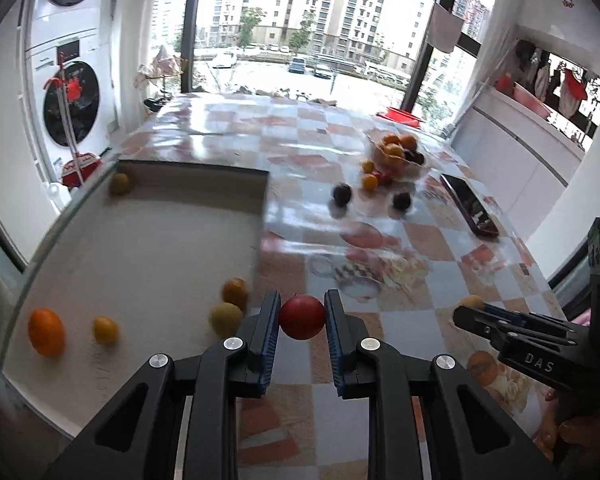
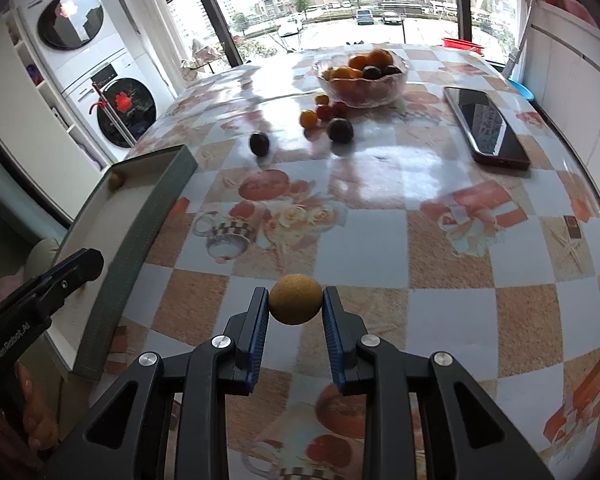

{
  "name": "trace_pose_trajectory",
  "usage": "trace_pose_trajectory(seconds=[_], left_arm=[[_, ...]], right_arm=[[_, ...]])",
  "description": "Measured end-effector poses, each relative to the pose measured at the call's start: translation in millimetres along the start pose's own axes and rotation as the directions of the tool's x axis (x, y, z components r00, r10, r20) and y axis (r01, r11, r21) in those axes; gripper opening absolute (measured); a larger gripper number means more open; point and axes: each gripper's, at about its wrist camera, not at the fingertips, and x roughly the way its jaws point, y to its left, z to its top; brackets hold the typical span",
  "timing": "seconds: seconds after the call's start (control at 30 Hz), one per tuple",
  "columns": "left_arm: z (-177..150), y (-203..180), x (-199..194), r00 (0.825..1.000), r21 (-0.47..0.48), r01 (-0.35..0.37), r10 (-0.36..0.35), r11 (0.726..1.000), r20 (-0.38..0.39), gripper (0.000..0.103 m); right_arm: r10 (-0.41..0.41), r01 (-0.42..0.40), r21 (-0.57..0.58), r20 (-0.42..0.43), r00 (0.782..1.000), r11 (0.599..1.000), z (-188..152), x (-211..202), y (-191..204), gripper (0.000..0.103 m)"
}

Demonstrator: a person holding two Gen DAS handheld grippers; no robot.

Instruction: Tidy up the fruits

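My left gripper [image 1: 302, 312] is shut on a red round fruit [image 1: 302, 317], held above the table just right of the grey tray [image 1: 188, 170]. The tray holds an orange [image 1: 46, 332], several small yellow fruits [image 1: 225, 318] and one olive fruit [image 1: 119, 184] in its far corner. My right gripper [image 2: 296, 300] is shut on a tan-yellow round fruit [image 2: 296, 299] over the checkered table; it also shows in the left wrist view [image 1: 466, 310]. A glass bowl [image 2: 360, 94] of oranges and dark plums stands far back, with loose small fruits [image 2: 340, 130] in front of it.
A phone [image 2: 486, 128] lies on the table right of the bowl. The tray's rim [image 2: 140, 256] runs along the table's left edge. Stacked washing machines [image 2: 116, 108] stand left of the table. A red basin [image 1: 400, 115] sits at the far edge by the window.
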Motion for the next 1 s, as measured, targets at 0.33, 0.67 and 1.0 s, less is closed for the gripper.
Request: trace_pose_trajectory(seconds=[0.33,0.67,1.0], left_arm=[[-1.1,42.1,0.6,0.991,-0.042,-0.134,0.134,0.990,-0.007,0.024],[-7.9,77.8,6.5,0.976,-0.074,-0.218,0.218,0.973,-0.017,0.024],[-14.7,101.6,8.4,0.971,-0.105,-0.239,0.237,0.965,-0.028,0.024]], right_arm=[[0.036,-0.039,-0.100,-0.031,0.999,0.994,11.4,13.0,50.8,0.030],[0.086,-0.101,-0.219,-0.081,0.993,0.970,18.9,32.4,121.9,0.030],[0.115,-0.145,-0.306,-0.113,0.987,0.941,22.8,46.5,176.9,0.030]])
